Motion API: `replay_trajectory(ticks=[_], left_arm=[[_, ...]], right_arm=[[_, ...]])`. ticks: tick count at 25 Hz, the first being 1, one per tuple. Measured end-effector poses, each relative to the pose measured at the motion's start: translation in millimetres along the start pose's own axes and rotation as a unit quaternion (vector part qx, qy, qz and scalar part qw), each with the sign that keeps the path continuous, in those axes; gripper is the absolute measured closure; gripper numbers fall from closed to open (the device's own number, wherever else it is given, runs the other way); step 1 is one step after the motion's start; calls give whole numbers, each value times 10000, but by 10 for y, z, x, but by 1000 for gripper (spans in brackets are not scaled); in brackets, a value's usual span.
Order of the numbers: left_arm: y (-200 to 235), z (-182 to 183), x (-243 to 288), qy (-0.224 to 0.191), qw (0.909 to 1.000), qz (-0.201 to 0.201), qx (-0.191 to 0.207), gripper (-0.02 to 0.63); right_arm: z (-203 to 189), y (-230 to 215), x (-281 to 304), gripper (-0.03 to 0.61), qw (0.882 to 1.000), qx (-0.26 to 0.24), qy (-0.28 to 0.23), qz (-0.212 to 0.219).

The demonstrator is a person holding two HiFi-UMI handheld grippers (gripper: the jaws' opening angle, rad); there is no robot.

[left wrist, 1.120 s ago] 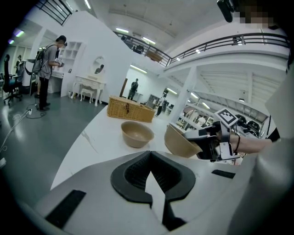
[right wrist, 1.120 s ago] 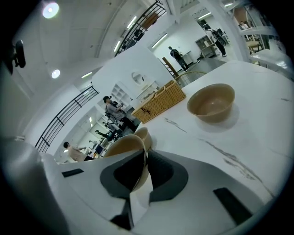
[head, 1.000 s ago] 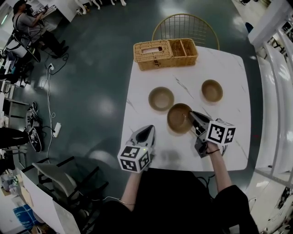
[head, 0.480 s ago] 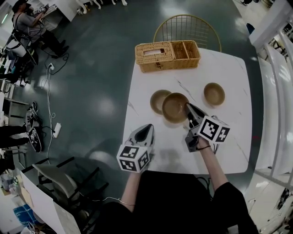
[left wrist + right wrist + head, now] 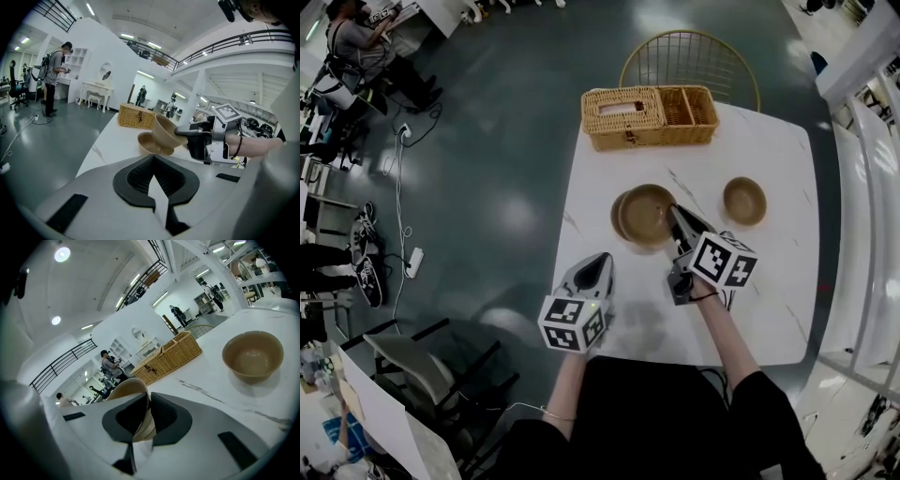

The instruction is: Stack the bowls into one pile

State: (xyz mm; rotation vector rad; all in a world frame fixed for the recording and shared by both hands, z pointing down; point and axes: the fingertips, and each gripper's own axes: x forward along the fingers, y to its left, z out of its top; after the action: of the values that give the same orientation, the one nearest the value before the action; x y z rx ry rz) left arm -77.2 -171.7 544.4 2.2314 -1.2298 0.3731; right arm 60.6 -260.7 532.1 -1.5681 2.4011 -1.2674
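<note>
While the right claw [image 5: 674,210] clamps the tilted bowl [image 5: 644,214] by its rim over the second bowl [image 5: 618,215], the left claw [image 5: 604,260] stays off to the near left, closed and empty.

Wicker basket [image 5: 649,116] on white table [image 5: 780,286]

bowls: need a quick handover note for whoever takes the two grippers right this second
Right gripper: jaws shut on the rim of a tan bowl, held tilted just over a second bowl near the table's left side; not seated in it yet.
Left gripper: jaws shut, empty, by the near table edge.
Third bowl sits alone to the right on the white table. The wicker basket at the far edge is not involved.
Done: nothing stacked yet.
Left: lower the held bowl into the second, release, then fetch the third and add it.
</note>
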Motion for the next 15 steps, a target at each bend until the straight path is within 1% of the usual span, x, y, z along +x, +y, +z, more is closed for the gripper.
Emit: replay_trajectory(ticks=[7, 15], left_arm=[[42, -15, 54, 18, 9999, 21, -98, 600], [74, -67, 48, 82, 9998, 86, -157, 600]], right_arm=[[-74, -9, 192, 546, 9993, -297, 210, -95], [-160, -11, 296, 546, 9946, -840, 519, -304]])
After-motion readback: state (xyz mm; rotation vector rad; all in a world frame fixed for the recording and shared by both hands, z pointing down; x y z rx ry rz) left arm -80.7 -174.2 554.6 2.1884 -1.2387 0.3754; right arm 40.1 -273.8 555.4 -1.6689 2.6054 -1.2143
